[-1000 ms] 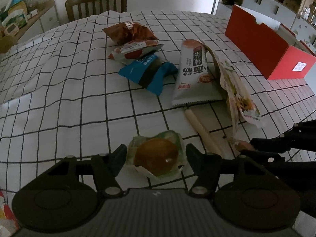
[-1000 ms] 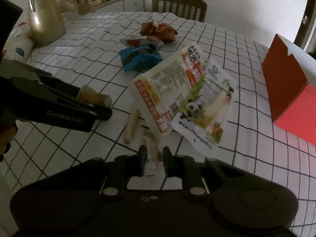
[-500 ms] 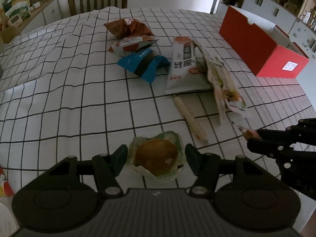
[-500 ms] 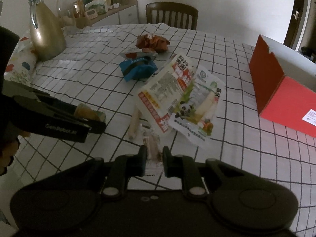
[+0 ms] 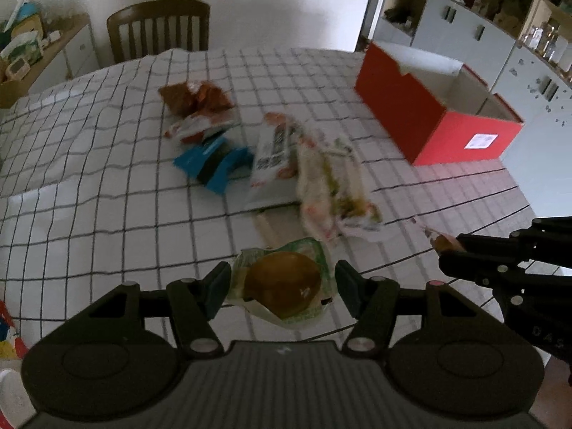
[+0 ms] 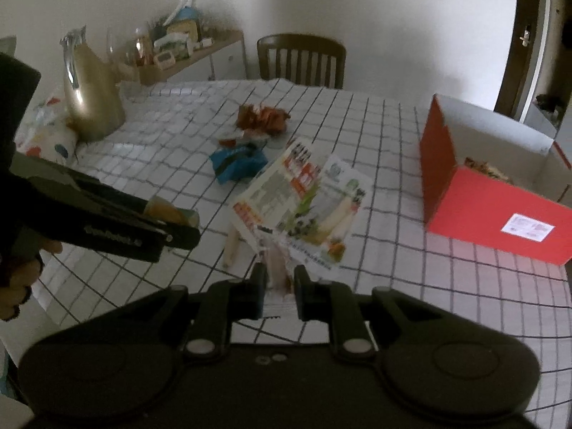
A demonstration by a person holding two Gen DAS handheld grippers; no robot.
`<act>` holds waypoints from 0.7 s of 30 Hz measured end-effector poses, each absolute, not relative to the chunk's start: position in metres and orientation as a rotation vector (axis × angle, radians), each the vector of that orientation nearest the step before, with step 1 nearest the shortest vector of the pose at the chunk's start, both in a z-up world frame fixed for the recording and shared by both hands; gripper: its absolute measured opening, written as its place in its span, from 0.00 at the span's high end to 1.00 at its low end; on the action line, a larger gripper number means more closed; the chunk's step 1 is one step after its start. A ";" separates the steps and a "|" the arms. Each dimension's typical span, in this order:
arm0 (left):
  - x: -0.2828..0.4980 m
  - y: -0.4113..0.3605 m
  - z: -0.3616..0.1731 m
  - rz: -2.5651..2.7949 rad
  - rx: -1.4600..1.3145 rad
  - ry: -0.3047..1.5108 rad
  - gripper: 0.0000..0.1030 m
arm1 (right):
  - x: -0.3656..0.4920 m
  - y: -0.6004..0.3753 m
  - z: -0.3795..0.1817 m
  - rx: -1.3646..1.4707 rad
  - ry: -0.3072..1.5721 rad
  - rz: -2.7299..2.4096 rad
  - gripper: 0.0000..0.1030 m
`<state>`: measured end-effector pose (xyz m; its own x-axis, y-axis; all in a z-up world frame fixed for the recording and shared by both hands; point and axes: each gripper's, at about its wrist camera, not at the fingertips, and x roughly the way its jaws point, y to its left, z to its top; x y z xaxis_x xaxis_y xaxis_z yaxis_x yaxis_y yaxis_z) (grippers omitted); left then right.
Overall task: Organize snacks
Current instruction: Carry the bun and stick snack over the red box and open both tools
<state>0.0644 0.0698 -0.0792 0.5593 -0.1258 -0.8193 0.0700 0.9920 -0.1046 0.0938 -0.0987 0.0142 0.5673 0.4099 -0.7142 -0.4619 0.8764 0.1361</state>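
The left claw [image 5: 280,287] grips a wrapped bun [image 5: 282,280], its fingers set wide around it. The right claw [image 6: 280,284], nearly closed, pinches a small clear-wrapped snack [image 6: 277,268]. Both have risen off the bench [image 5: 89,186] over the last second, evidently carrying toward the red box [image 6: 493,214] at two o'clock. Remaining packets [image 5: 214,161] lie at twelve o'clock. The box's white label and the packet print are unreadable.

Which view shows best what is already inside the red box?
The right wrist view. It looks into the open top of the red box and shows a brownish packet against the inner wall. The left wrist view catches the box from its long side, so only white inner walls show and the contents are hidden.
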 end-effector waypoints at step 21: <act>0.118 -0.045 -0.008 -0.194 -0.049 0.837 0.39 | 0.135 -0.215 0.075 -0.041 0.640 0.459 0.86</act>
<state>0.1177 -0.0450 -0.0081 0.6529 -0.1906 -0.7331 0.1519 0.9811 -0.1198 0.1353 -0.2148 0.0749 0.7053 0.4004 -0.5850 -0.4256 0.8991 0.1023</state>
